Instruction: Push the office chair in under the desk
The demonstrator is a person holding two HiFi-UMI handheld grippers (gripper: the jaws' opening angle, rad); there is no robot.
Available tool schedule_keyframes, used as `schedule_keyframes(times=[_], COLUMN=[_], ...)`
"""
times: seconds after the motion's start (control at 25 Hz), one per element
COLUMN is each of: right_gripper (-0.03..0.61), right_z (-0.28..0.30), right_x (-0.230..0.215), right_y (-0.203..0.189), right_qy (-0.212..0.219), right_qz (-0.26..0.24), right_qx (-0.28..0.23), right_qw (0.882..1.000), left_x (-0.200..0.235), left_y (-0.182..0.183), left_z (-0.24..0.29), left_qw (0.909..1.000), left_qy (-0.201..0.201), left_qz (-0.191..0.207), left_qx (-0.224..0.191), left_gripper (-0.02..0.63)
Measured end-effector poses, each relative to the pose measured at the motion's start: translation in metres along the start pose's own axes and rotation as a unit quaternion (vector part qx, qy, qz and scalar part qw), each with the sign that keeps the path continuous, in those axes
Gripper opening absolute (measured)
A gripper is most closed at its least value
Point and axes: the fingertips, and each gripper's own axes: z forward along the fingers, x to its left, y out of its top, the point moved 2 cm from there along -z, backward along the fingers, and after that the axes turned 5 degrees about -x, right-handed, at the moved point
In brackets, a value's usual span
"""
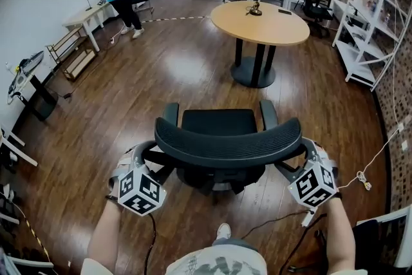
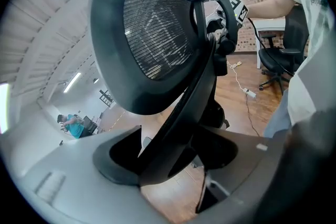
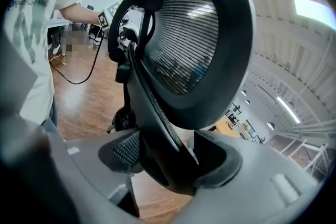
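Office chair (image 1: pixel 228 138): black, with mesh backrest, padded seat and two armrests. It stood on the wooden floor (image 1: pixel 161 74), facing the round table (image 1: pixel 260 24) and well apart from it. Left gripper (image 2: pixel 170 152) and right gripper (image 3: pixel 163 157) were each clamped wide on a rear frame arm of the backrest. Hazards, as judged: an uneven push swinging the chair off line; armrests striking the tabletop edge; the base meeting the pedestal.

The left forearm (image 1: pixel 106 235) and right forearm (image 1: pixel 338 232) rise from 7 and 5 o'clock, slanting slightly inward. The left gripper (image 1: pixel 147 154) is clamped on the left backrest strut (image 2: pixel 184 107), and the right gripper (image 1: pixel 304 152) on the right backrest strut (image 3: pixel 152 113). Both are tilted downward.
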Motion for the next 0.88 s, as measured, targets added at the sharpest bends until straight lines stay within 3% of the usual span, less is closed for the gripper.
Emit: schedule_keyframes(times=[0.88], right_gripper=[0.305], right_z=[0.069], right_x=[-0.106], right_y=[-0.031], right_qy=[-0.033], right_qz=[0.020], right_qx=[0.011], right_qw=[0.999], left_x=[0.087], left_y=[0.048], left_z=[0.130], left_qw=[0.9994], left_qy=[-0.031], left_qz=[0.005], left_qx=[0.012], left_gripper=[0.341])
